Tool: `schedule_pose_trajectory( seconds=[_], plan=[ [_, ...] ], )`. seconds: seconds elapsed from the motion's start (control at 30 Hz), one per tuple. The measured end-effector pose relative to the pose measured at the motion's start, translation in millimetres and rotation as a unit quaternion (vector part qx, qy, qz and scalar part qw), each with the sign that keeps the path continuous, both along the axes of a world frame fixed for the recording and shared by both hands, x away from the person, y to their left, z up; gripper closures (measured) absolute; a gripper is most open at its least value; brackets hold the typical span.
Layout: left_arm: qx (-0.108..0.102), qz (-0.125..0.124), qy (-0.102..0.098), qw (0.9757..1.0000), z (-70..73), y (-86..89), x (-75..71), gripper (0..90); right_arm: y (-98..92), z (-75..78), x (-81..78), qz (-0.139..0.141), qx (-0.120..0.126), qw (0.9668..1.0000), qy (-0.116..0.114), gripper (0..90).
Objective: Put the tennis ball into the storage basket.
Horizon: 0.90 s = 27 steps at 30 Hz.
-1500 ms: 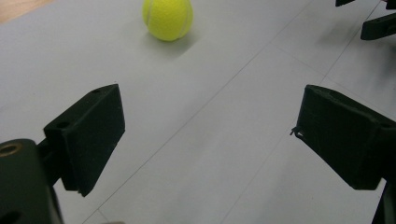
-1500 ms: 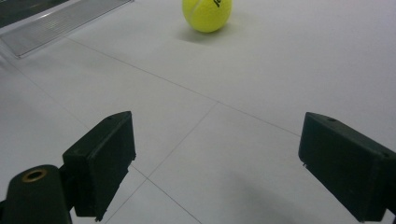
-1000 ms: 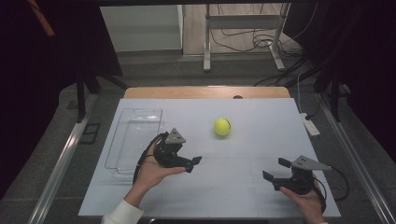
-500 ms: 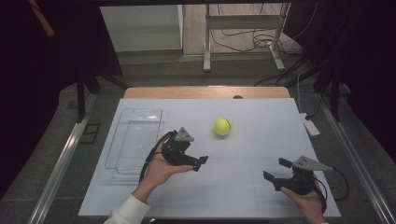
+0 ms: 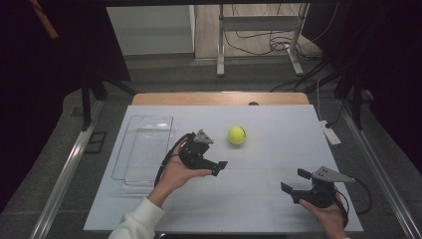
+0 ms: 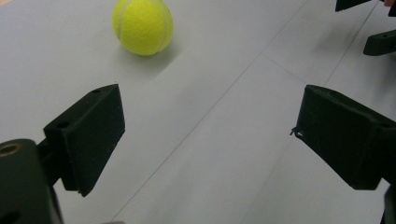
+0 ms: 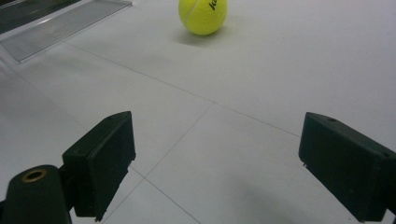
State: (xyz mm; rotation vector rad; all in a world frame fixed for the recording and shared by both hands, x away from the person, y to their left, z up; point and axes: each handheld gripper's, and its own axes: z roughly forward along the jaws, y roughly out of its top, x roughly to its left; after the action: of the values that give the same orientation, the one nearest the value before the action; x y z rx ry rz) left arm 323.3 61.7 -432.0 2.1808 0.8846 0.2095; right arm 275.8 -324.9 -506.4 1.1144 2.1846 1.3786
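Spreading across most of the high view, the white bench (image 5: 259, 199) carries few things: a clear plastic tray (image 5: 144, 149) lying at its left side, and a yellow tennis ball (image 5: 237, 135) resting alone near the middle, toward the far edge and well apart from the tray. Since a second ago the left claw (image 5: 219, 166) has travelled from just beside the tray's near right corner toward the ball, so it now hangs near the ball's left and a little nearer the person, with its jaws wide and nothing between them. This reads as a reach for the ball, most likely to carry it to the tray, with the grasp itself not yet begun; in the left gripper view the ball (image 6: 143, 26) sits far and left of the line between the jaws, so the hand would need to swing that way before closing. The right claw (image 5: 294, 180) has kept its place at the near right of the bench, jaws likewise spread and empty. The black lettering on the ball (image 7: 203, 15) is cut off at the frame's top in the right gripper view, and the tray's clear walls are hard to trace against the bench.
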Motion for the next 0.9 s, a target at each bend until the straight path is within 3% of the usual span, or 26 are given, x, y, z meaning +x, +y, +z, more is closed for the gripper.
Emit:
schedule_pose_trajectory(
  seconds=[0.5,0.9],
  plan=[
    [0.012,0.000,0.014,0.9998,0.3,-9.0,22.0,8.7,1.4,-0.8,0.6,0.003,-0.001,1.0000,0.002,10.9],
    [0.008,0.001,0.021,0.9998,1.5,-14.0,33.3,8.6,1.4,-0.9,0.6,0.003,-0.002,1.0000,0.002,10.9]
  ],
)
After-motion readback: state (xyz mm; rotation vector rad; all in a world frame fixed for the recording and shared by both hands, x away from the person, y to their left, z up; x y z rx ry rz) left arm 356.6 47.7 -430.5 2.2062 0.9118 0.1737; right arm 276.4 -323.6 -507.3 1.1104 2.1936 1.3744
